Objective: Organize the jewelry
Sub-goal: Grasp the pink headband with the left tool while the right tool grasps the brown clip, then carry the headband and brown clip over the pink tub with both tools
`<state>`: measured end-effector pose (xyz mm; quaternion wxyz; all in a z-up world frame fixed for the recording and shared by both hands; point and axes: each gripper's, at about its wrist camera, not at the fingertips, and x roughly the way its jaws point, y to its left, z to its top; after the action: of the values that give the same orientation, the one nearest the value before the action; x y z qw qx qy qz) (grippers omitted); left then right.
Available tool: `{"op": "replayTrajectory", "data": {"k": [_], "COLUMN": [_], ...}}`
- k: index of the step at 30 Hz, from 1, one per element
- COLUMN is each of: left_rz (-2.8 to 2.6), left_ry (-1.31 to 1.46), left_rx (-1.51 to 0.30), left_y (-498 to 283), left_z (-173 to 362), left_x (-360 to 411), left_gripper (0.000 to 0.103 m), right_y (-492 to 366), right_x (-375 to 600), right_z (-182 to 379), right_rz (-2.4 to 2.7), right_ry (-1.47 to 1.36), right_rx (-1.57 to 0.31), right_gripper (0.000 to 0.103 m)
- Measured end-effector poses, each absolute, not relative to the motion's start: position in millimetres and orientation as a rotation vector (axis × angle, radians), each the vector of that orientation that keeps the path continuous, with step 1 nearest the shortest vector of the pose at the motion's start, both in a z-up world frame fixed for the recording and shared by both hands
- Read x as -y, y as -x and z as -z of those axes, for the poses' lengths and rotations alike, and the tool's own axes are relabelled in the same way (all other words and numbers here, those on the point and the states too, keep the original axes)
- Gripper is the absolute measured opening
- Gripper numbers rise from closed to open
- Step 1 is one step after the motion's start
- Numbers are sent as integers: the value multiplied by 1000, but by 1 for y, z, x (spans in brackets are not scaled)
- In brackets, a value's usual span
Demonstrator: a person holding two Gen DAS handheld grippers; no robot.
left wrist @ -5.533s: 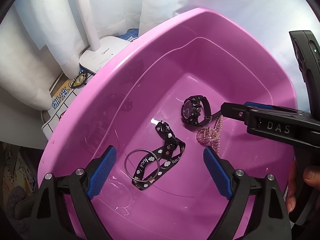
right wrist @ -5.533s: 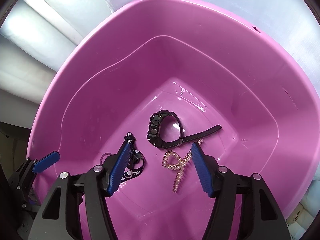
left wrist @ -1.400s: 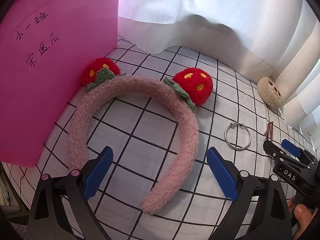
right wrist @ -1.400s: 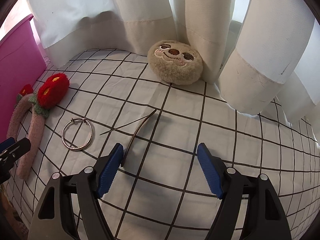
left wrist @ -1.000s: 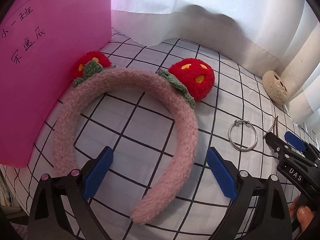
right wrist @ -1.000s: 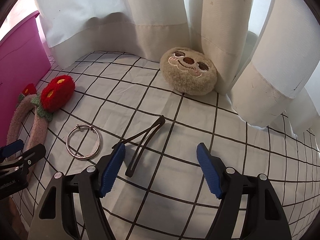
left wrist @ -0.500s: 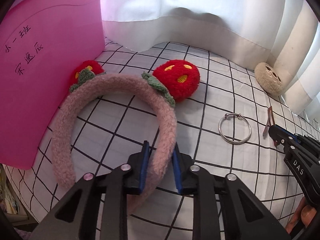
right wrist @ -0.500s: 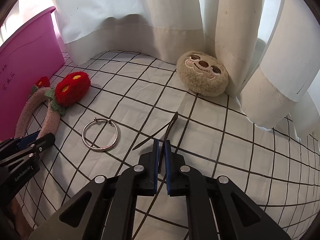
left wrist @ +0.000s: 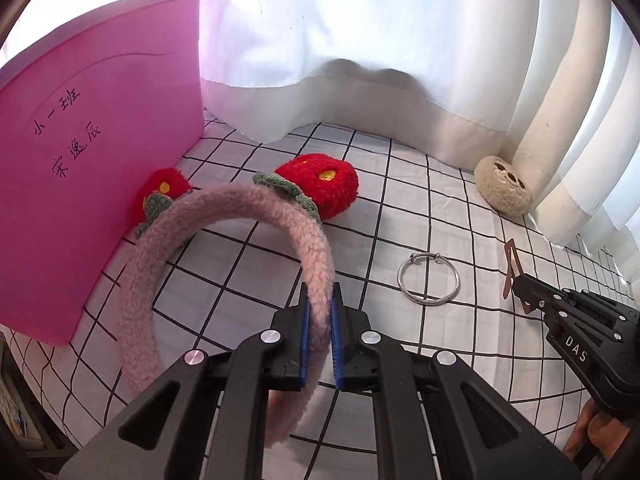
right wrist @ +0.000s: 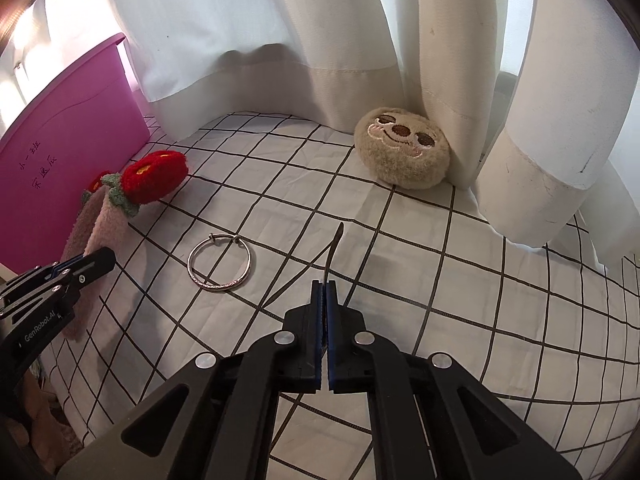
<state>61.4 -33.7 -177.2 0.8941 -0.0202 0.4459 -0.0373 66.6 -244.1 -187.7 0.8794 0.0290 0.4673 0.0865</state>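
Observation:
My left gripper [left wrist: 319, 300] is shut on a fuzzy pink headband [left wrist: 224, 208] with red strawberry pompoms and holds it tilted up off the checked cloth; it also shows in the right wrist view [right wrist: 102, 216]. My right gripper [right wrist: 323, 292] is shut on a thin brown hair clip [right wrist: 334, 248], lifted a little above the cloth; the clip also shows in the left wrist view [left wrist: 512, 264]. A silver bangle [left wrist: 429, 283] lies flat on the cloth between the two grippers, also seen in the right wrist view [right wrist: 219, 267].
A pink plastic bin [left wrist: 80, 152] with handwritten characters stands at the left, next to the headband. A beige plush smiley face [right wrist: 402, 152] rests against the white curtains [right wrist: 360, 20] at the back. The checked cloth [right wrist: 480, 320] covers the surface.
Both grippers went from open to shut, the left on the headband and the right on the hair clip, and both have lifted their items off the cloth. The bangle has not moved.

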Motion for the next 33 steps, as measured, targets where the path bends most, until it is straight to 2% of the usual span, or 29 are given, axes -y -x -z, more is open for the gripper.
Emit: {"op": "replayTrajectory", "data": {"k": [12, 33], "left_rz": [116, 115], "left_ry": [89, 92], "left_rx": [-881, -772], "left_y": [-46, 4], "left_z": [132, 41], "left_x": [37, 54], "left_gripper": [9, 9], "right_y": [-52, -18], "right_x": [259, 271], "right_z": [158, 71], "right_rz": [-202, -293], "right_ry": [-99, -82], "right_rx": [-946, -865], "right_gripper": [2, 2]}}
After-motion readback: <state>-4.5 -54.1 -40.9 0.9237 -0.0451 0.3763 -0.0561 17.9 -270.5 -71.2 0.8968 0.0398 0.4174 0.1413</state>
